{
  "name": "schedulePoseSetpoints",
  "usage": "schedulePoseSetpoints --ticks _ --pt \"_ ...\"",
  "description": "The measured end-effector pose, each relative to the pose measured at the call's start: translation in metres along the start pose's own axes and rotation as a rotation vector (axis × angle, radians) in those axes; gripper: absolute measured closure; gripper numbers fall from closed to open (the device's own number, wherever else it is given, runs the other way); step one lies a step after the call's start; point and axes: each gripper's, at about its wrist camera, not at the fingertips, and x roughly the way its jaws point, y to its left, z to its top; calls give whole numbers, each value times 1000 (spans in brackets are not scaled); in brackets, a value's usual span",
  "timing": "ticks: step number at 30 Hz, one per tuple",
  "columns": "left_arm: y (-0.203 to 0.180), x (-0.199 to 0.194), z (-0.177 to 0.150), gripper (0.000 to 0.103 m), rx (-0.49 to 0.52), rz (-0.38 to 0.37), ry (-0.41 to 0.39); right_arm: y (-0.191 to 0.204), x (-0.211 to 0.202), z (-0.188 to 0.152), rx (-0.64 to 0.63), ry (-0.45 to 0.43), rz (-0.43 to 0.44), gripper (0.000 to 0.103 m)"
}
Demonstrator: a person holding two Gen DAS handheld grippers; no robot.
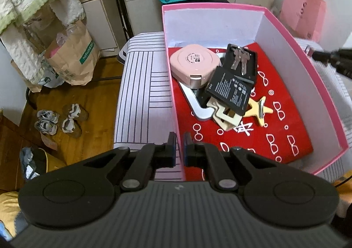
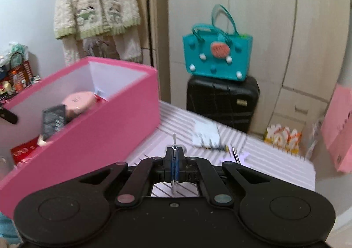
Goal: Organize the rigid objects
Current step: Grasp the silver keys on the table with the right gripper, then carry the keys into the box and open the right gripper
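Right tongs (image 2: 175,161) pinch a thin metal piece (image 2: 174,141) beside the pink box (image 2: 105,135).

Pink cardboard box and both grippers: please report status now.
Left gripper shut on wall of pink cardboard box. Right gripper shut on thin flat metal piece, outside box. Nothing in the way.

The pink box (image 1: 286,34) stands open-topped; its tall walls bar sideways entry. Inside, a piled pink case (image 1: 193,63), battery (image 1: 228,92) and keys (image 1: 238,59) crowd the far half, leaving near red floor (image 1: 253,140) bare.
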Motion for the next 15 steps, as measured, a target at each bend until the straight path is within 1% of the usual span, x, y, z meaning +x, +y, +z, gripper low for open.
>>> schedulePoseSetpoints --ticks 5,10,13,15 --pt "-3 -2 3 98 40 -1 21 28 -29 27 -68 -64 19 100" --pt "-1 -5 3 97 56 -12 24 55 -58 56 -103 -140 68 100" --pt "-3 -6 3 97 83 -9 29 72 -68 71 -110 -159 121 100" --pt "-4 -8 4 97 107 -10 41 83 -71 80 -117 -151 167 100"
